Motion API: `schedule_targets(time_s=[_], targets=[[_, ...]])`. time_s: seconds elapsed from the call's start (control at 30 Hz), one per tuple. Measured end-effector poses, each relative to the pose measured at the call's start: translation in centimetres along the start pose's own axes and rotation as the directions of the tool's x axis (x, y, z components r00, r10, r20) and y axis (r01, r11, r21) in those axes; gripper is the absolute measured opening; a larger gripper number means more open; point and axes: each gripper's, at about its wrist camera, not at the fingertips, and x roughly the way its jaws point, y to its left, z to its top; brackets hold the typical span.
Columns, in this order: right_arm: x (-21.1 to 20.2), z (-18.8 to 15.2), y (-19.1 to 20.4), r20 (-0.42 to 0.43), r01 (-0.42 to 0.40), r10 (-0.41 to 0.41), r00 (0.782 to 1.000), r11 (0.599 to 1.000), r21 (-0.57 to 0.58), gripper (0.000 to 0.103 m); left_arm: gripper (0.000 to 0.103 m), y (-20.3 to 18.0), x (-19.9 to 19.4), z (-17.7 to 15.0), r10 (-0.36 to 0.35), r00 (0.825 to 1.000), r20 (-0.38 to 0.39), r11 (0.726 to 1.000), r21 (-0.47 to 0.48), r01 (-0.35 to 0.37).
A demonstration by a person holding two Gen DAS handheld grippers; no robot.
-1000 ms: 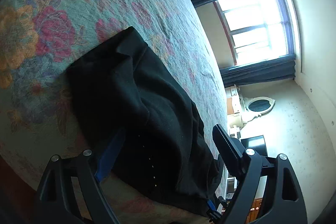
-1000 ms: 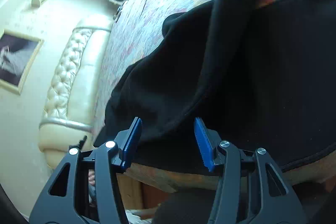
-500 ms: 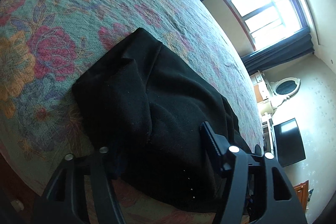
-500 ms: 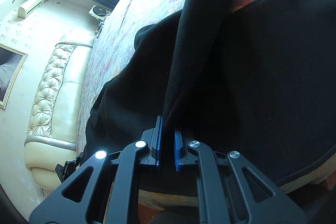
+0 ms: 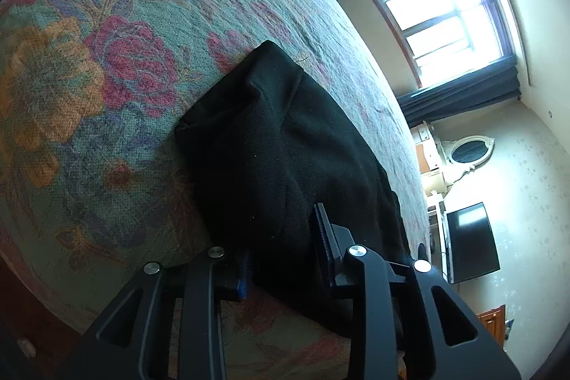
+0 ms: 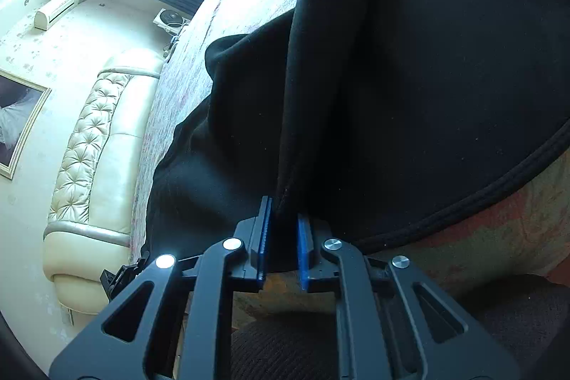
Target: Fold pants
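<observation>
Since the frames a second earlier, both grippers have closed inward: the right gripper (image 6: 282, 234), then spread wide, now pinches a raised ridge of the black fleece pants (image 6: 427, 77), while the left gripper (image 5: 285, 251) has narrowed around a thick fold (image 5: 278, 194) of them; firm contact there cannot be confirmed. The pants lie on the floral quilted bedspread (image 5: 89, 77), at its near edge, presumably so both holds can lift one layer over for folding.
</observation>
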Motion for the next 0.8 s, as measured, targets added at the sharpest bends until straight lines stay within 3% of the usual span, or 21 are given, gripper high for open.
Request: schedule_targets(time_s=[0.03, 0.1, 0.2, 0.27, 0.33, 0.43, 0.5, 0.63, 0.8], targets=[[-0.4, 0.3, 0.3, 0.009, 0.019, -0.019, 1.0, 0.999, -0.027, 0.023, 0.042, 0.1, -0.4, 0.0, -0.009, 1.0, 0.001, 1.0, -0.009, 0.009], [-2.3, 1.0, 1.1, 0.062, 0.063, -0.058, 0.996, 0.994, -0.084, 0.031, 0.046, 0.0, -1.6, -0.2, -0.002, 1.0, 0.0, 1.0, 0.01, 0.002], [-5.9, 3.5, 1.5, 0.166, 0.11, -0.089, 0.982, 0.986, -0.124, 0.042, 0.065, -1.9, -3.1, -0.9, 0.113, 0.993, 0.032, 0.984, 0.133, -0.116], [-7.4, 6.9, 1.9, 0.225, 0.152, -0.119, 0.967, 0.98, -0.132, 0.062, 0.074, -4.3, -3.4, -1.7, 0.147, 0.988, 0.056, 0.961, 0.229, -0.156], [-7.9, 11.2, 1.7, 0.254, 0.16, -0.127, 0.959, 0.981, -0.113, 0.066, 0.08, -6.7, -3.4, -2.7, 0.124, 0.99, 0.066, 0.944, 0.299, -0.138], [-7.9, 17.6, -2.0, 0.295, 0.137, -0.156, 0.943, 0.987, 0.085, 0.069, 0.084, -10.9, -2.7, -4.0, -0.026, 0.999, 0.042, 0.943, 0.332, 0.01], [-7.3, 20.8, -5.8, 0.292, 0.095, -0.161, 0.943, 0.969, 0.226, 0.068, 0.085, -13.3, -1.3, -5.4, -0.134, 0.991, -0.025, 0.938, 0.32, 0.135], [-5.0, 25.0, -10.2, 0.291, 0.115, -0.218, 0.932, 0.936, 0.333, 0.064, 0.085, -17.5, 3.3, -9.0, -0.236, 0.956, -0.174, 0.912, 0.3, 0.279], [-2.3, 27.5, -13.3, 0.286, 0.071, -0.181, 0.941, 0.932, 0.356, 0.063, 0.085, -22.5, 9.3, -14.8, -0.251, 0.895, -0.368, 0.872, 0.315, 0.374]])
